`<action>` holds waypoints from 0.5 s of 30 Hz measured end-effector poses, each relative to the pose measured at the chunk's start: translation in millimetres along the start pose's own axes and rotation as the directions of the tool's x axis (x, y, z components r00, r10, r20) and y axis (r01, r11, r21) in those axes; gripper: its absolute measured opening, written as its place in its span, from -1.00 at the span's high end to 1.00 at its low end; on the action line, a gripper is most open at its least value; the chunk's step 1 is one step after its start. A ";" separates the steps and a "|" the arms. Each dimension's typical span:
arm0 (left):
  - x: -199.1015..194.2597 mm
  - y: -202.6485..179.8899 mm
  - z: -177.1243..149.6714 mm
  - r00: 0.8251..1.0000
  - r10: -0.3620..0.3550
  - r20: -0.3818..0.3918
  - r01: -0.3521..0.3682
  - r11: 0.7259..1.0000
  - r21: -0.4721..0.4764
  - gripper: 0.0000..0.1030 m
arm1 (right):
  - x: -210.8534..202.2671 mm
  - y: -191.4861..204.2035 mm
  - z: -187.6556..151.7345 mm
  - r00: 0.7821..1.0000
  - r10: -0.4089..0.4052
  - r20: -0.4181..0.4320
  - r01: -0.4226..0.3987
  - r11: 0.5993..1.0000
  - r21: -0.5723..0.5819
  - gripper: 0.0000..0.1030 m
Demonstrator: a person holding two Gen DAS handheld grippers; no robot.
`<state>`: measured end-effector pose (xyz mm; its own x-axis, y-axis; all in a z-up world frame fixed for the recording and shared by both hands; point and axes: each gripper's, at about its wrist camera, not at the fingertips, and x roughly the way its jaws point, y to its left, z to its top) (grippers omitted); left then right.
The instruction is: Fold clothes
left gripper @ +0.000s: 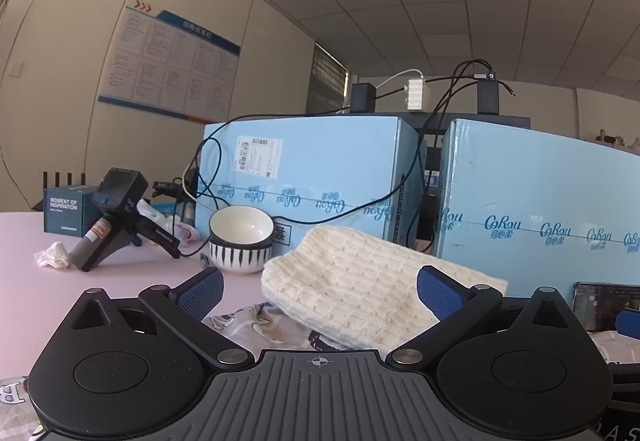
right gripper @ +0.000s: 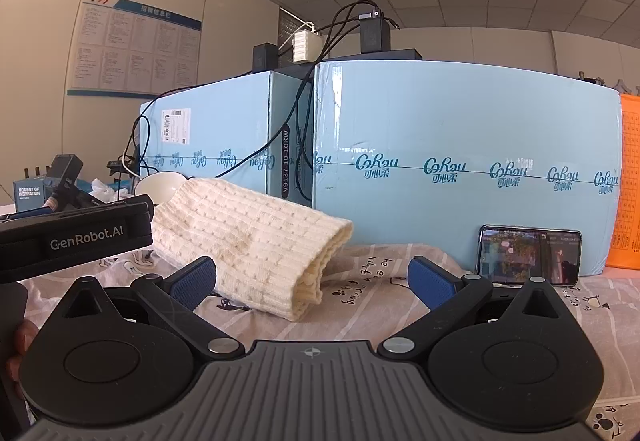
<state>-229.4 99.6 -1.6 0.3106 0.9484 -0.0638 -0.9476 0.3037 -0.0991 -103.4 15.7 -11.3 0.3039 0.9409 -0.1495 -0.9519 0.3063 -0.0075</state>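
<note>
On printed cloth (right gripper: 400,281): folded cream knit sweater (right gripper: 248,241), near edge hidden behind left gripper (left gripper: 320,293), long axis far-left to near-right. Right gripper (right gripper: 312,281) likewise spread wide, empty.

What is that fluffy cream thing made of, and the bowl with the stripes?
The cream garment looks like knitted yarn, perhaps wool or cotton: ribbed rows and tiny holes show, with a matte, soft surface. The striped bowl looks like glazed ceramic: its white inside is smooth and slightly shiny.

"CoRou" on blue boxes (right gripper: 460,145); "GenRobot.AI" on left tool (right gripper: 86,235)
</note>
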 end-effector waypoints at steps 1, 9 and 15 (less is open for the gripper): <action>0.0 0.0 0.0 1.000 -0.002 0.000 0.002 1.000 0.000 -1.00 | 0.4 0.2 0.1 1.000 0.000 -0.002 0.000 1.000 -0.001 -1.00; -0.4 0.0 -0.2 1.000 -0.007 -0.001 0.007 1.000 0.000 -1.00 | 1.1 0.8 0.2 1.000 0.002 -0.005 -0.002 1.000 -0.002 -1.00; -0.6 -0.4 -0.1 1.000 -0.009 0.000 0.009 1.000 0.001 -1.00 | 1.7 1.1 0.5 1.000 0.003 -0.007 -0.003 1.000 -0.002 -1.00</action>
<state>-229.2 98.9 -1.6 0.3189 0.9457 -0.0633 -0.9449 0.3121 -0.0985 -103.9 17.7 -11.0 0.3009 0.9407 -0.1567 -0.9528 0.3034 -0.0087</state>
